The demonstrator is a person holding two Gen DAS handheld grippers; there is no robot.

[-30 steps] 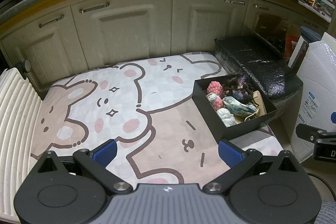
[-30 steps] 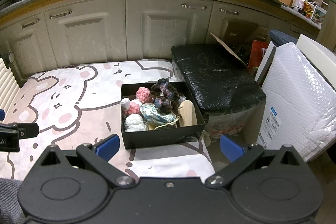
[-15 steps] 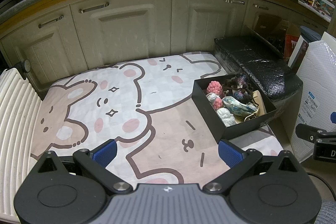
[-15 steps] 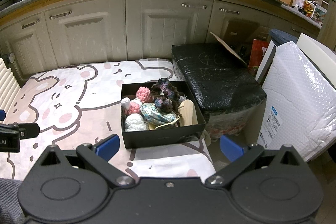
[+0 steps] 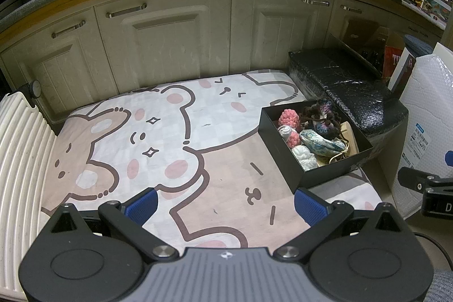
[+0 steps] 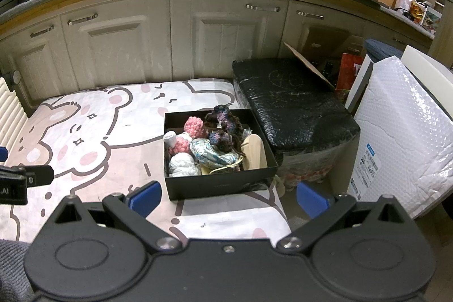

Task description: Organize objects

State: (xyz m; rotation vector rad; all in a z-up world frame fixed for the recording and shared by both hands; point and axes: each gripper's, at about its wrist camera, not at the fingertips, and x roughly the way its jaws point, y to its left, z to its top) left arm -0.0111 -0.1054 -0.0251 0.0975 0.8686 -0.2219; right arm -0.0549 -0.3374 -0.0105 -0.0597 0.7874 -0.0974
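Left wrist view: the left gripper (image 5: 225, 204) is held above a bear-print mat (image 5: 158, 149), its blue-padded fingers (image 5: 140, 205) spread wide with nothing between them; only the pad tips are seen, the rest being hidden behind the black housing. A black box (image 5: 286, 153) sits on the mat's right part, filled with a pink knit piece (image 5: 288, 118), a white yarn ball (image 5: 304, 156), a pale blue pouch (image 5: 321, 143) and a dark yarn tangle (image 5: 318, 115), whose separate strands cannot be made out. A black-wrapped bundle (image 5: 348, 92) lies just beside the box, and a white ribbed panel (image 5: 19, 160) is cut off at the left edge. At the right edge, part of the right gripper (image 5: 424, 183) is seen, its fingertips out of frame. Right wrist view: the right gripper (image 6: 228, 197) is shown with fingers (image 6: 311, 200) likewise wide apart and empty, the box (image 6: 218, 183) just ahead between them, its near wall hiding the lowest contents. A bubble-wrapped panel (image 6: 402, 132) stands at right, partly cut off. Cabinets (image 6: 127, 47) fill the background.
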